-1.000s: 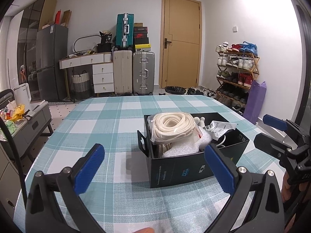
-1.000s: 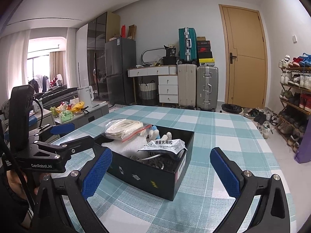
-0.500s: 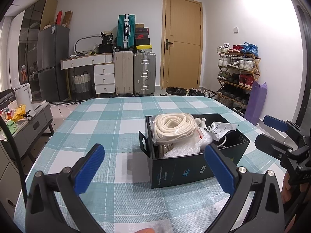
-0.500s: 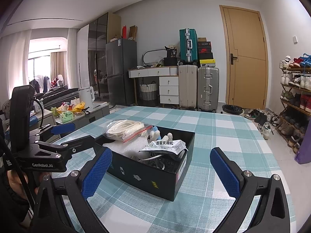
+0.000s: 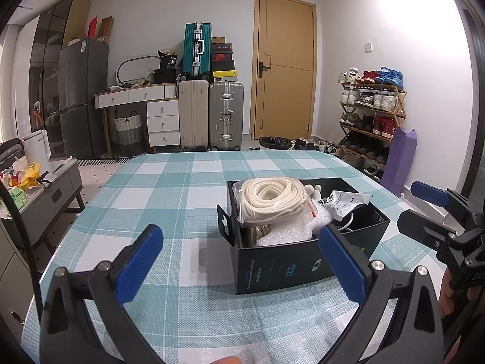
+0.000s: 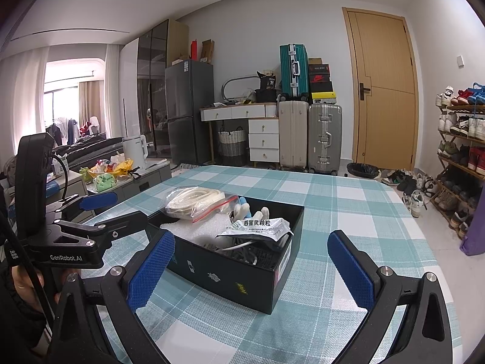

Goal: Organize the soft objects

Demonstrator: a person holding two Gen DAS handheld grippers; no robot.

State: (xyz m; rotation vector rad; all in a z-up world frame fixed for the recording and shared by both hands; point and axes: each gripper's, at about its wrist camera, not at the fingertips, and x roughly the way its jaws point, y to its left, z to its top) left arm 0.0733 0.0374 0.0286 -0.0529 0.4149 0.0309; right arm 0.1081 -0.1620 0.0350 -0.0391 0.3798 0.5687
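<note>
A black box (image 5: 282,265) sits open on the tabletop (image 5: 169,200), which is covered in a teal-and-white checked cloth. Inside it, a clear zip bag of coiled cream rope (image 5: 268,198) lies on top at the end nearer the left claw, resting on white bubble wrap (image 5: 291,233). Beside the bag a small white and blue plush toy (image 6: 247,209) pokes up, and a crumpled white sachet printed with black characters (image 6: 257,227) lies at the other end over some white cable (image 6: 239,246) and darker contents that are too shadowed to make out.

The left claw (image 5: 241,264) hovers low over the tabletop with its 2 blue-padded fingers spread wide apart and nothing between them; the box stands just ahead, toward its right finger. The right claw (image 6: 250,268) is likewise spread wide and holds nothing, with a corner of the box lying between its fingers in view but apart from both pads. Each claw shows at the edge of the other's view, flanking the box.

Behind the tabletop stand 3 suitcases (image 5: 225,116), a wooden door (image 5: 285,66) and a shoe rack (image 5: 371,118).
</note>
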